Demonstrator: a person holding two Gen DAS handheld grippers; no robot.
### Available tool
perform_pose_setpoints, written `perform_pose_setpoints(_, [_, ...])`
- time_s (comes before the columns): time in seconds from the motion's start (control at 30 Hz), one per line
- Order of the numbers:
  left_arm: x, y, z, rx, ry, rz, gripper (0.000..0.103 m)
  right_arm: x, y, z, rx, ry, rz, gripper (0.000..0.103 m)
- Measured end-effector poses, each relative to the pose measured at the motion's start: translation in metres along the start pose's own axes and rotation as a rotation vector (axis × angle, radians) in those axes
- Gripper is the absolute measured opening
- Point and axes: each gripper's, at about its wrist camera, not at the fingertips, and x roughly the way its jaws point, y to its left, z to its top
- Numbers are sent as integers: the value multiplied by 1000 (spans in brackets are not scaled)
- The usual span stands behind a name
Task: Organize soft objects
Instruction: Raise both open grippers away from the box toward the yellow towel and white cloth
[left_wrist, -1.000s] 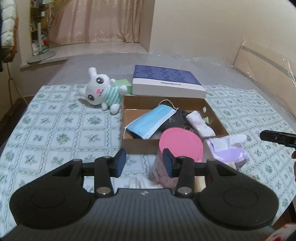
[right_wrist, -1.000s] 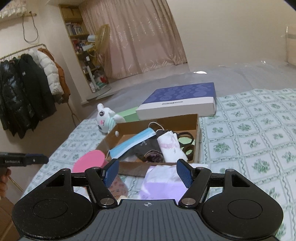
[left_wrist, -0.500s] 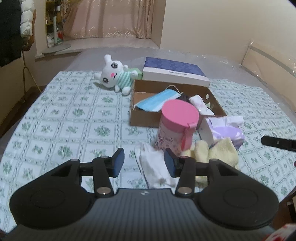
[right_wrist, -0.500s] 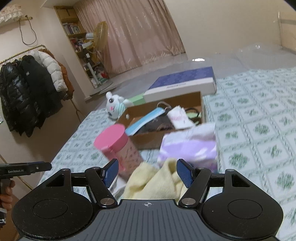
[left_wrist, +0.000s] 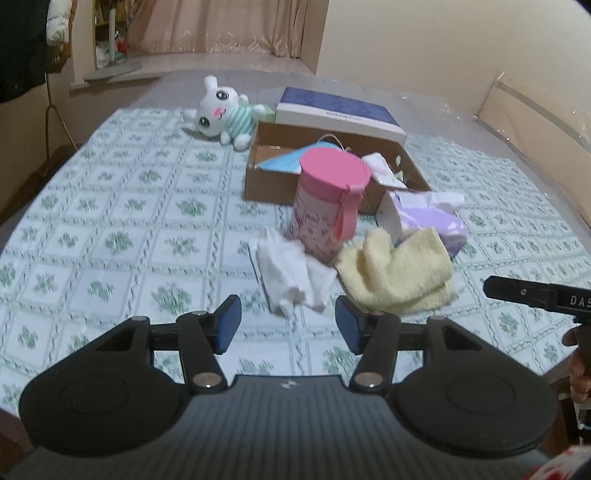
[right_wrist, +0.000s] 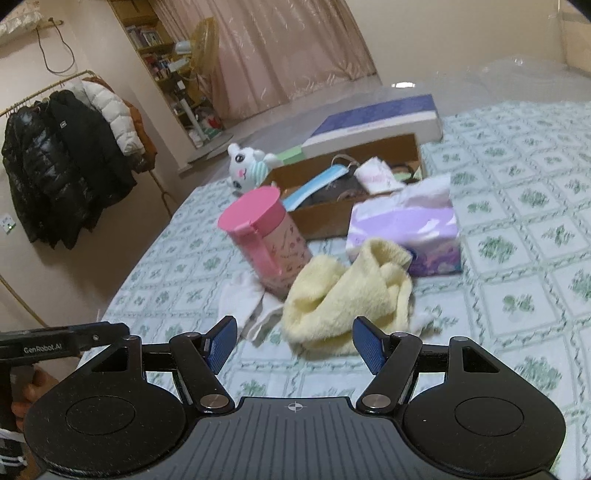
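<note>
1. Pale yellow terry — a crumpled towel (right_wrist: 347, 295) lay on the green-patterned bedspread (left_wrist: 110, 221), touching a pink canister (right_wrist: 266, 236) and a lilac tissue pack (right_wrist: 406, 229).
2. The right gripper (right_wrist: 295, 343) hovered just short of it, fingers apart, empty.
3. The left gripper (left_wrist: 288, 325) had just been opening, nothing between its fingers, near a white cloth (left_wrist: 291, 273).
4. The towel looked light and floppy — best pinched at a thick fold.

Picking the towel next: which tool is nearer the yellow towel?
Right. The right tool is open directly before the yellow towel; the left tool faces the white cloth, towel off to its right.
</note>
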Motion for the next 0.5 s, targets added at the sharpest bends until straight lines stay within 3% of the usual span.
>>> perform_pose_setpoints(0.5, [1, -13, -21, -20, 49, 12, 54, 4, 5, -32, 25, 80, -36, 69])
